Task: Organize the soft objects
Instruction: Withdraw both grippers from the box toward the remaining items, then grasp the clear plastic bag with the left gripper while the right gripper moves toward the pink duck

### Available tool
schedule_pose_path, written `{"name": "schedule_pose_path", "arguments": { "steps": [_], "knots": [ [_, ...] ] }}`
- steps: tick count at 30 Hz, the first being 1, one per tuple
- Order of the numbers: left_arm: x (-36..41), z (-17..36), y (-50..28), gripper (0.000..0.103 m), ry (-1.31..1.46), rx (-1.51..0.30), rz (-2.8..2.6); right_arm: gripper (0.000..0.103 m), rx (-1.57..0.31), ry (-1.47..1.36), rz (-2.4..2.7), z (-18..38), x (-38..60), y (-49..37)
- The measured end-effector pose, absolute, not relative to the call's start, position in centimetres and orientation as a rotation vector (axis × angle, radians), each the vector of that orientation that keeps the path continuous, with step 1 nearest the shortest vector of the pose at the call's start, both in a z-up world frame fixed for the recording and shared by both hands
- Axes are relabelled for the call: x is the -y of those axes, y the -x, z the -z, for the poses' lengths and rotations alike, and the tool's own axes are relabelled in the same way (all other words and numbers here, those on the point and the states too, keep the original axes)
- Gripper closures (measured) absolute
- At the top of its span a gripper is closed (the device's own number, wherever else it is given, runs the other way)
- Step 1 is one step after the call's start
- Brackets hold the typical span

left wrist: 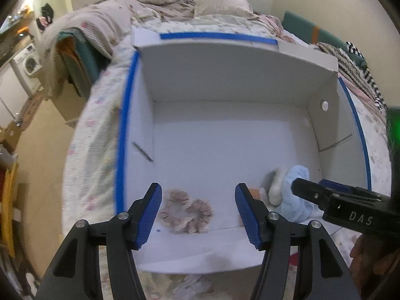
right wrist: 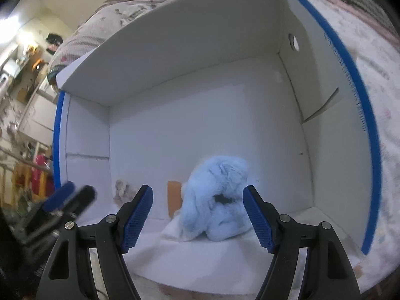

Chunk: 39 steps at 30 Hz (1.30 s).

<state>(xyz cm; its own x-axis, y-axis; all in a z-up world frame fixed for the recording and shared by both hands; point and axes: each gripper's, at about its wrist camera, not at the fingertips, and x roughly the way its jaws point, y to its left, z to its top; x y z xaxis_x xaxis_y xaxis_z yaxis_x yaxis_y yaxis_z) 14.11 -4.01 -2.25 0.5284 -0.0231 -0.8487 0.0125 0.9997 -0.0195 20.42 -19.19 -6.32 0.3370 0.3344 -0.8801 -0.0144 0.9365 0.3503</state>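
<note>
A white cardboard box [left wrist: 225,80] with blue-taped rims lies open on a bed. A beige scrunchie [left wrist: 186,211] lies on the box floor near the front edge. My left gripper [left wrist: 198,216] is open above it, the scrunchie between its fingers. A fluffy light-blue plush [right wrist: 216,197] sits at the box's front right beside a white fluffy piece [left wrist: 276,186]. My right gripper [right wrist: 197,218] is open around the plush, apart from it; it also shows in the left wrist view [left wrist: 315,187]. The scrunchie shows partly in the right wrist view [right wrist: 122,187].
The box walls [right wrist: 322,80] rise on the far and right sides. A floral bedspread [left wrist: 100,115] surrounds the box, with rumpled blankets [left wrist: 150,7] behind. A small orange patch [right wrist: 174,196] sits on the box floor. The bed's left edge drops to the floor [left wrist: 37,150].
</note>
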Motion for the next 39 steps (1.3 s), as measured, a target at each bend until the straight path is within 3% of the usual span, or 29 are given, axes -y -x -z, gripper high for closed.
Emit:
{"name": "schedule_pose_path", "arguments": {
  "steps": [24, 32, 39],
  "knots": [
    [-1.3, -0.7, -5.2, 0.041, 0.087, -0.936, -0.131, 0.024, -1.068, -0.227, -0.266, 1.7, 19.3, -11.9],
    [-3.3, 0.3, -3.7, 0.041, 0.083, -0.947, -0.159, 0.024, -1.117, -0.288, -0.242, 3.2, 21.4, -9.5],
    [-7.4, 3.8, -3.8, 0.041, 0.210, -1.067, -0.209, 0.024, -1.193, -0.331, -0.218, 5.7, 22.0, -9.4]
  ]
}}
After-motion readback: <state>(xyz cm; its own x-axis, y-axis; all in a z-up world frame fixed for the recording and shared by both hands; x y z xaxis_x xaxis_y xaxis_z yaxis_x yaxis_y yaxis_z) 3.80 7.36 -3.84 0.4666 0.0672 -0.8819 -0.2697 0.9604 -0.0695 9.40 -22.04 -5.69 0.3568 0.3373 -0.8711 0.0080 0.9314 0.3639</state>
